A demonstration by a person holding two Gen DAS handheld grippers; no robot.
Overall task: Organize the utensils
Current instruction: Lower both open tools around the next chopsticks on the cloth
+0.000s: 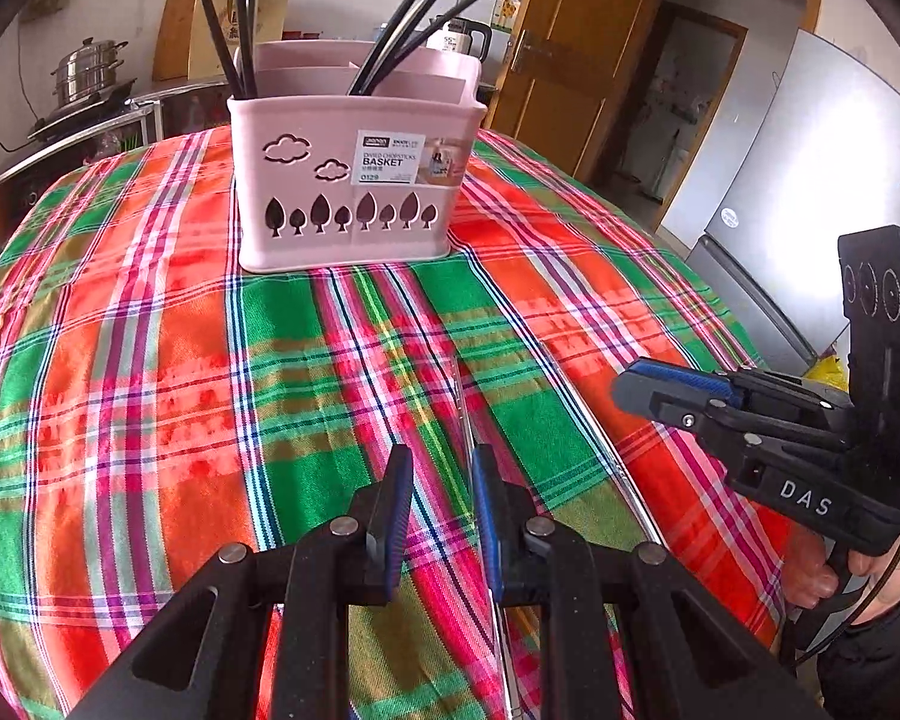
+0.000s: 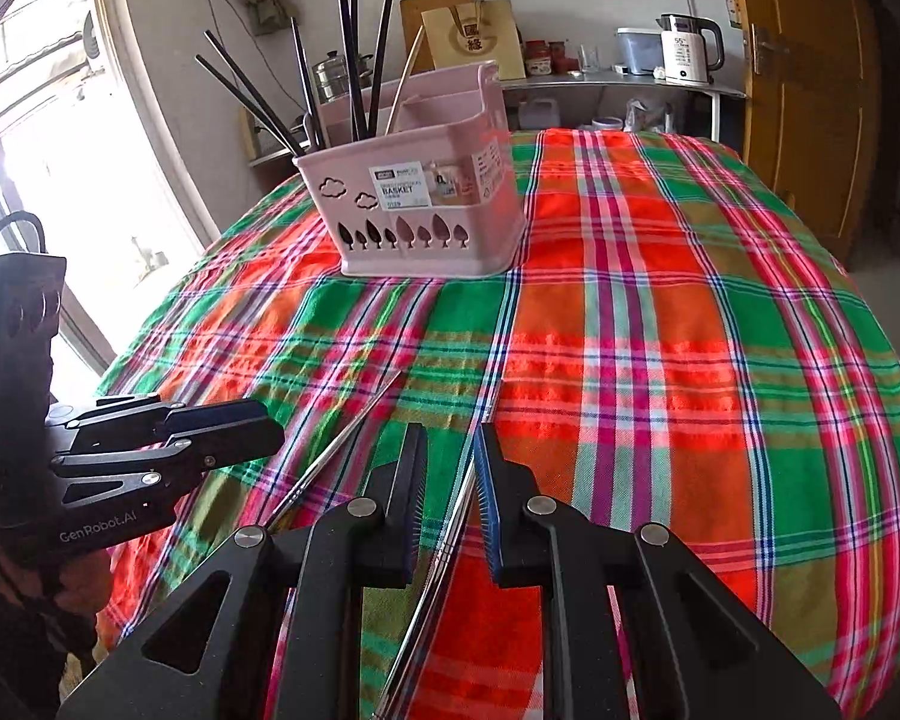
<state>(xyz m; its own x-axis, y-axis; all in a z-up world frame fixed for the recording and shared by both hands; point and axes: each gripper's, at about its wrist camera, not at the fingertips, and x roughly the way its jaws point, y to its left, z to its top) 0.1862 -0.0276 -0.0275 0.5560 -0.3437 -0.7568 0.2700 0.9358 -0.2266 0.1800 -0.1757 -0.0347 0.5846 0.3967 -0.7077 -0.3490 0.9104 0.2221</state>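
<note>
Left gripper [image 1: 441, 510]: lower centre of the left wrist view, jaws a narrow gap apart over the cloth. A thin silver rod [image 1: 463, 420] lies along the inner face of the finger on the right; I cannot tell whether both pads press on it. In the right wrist view this gripper sits at the lower left of the frame.

Right gripper [image 2: 449, 492]: lower centre of the right wrist view, jaws likewise narrowly apart. A second silver rod [image 2: 444, 540] runs up between the fingers, beside the blue pad; a firm pinch cannot be told. In the left wrist view it shows at the right edge, held by a hand [image 1: 840, 576] in a dark sleeve.

Silver rods: both slim and shiny, low over the cloth. In the right wrist view the left gripper's rod slants from lower centre toward the middle of the frame.

Basket [image 1: 354, 180]: pink, divided, with cloud and tree cut-outs and a label reading BASKET; upright on the table, upper centre in both views, well apart from both grippers.

Black chopsticks [image 1: 222, 18]: standing in the basket's compartments, leaning outward in two bunches.

Tablecloth [image 1: 150, 360]: plaid of red, green and pink, covering the table.

Kettle [image 2: 687, 48]: white, on a shelf, upper right of the right wrist view.
</note>
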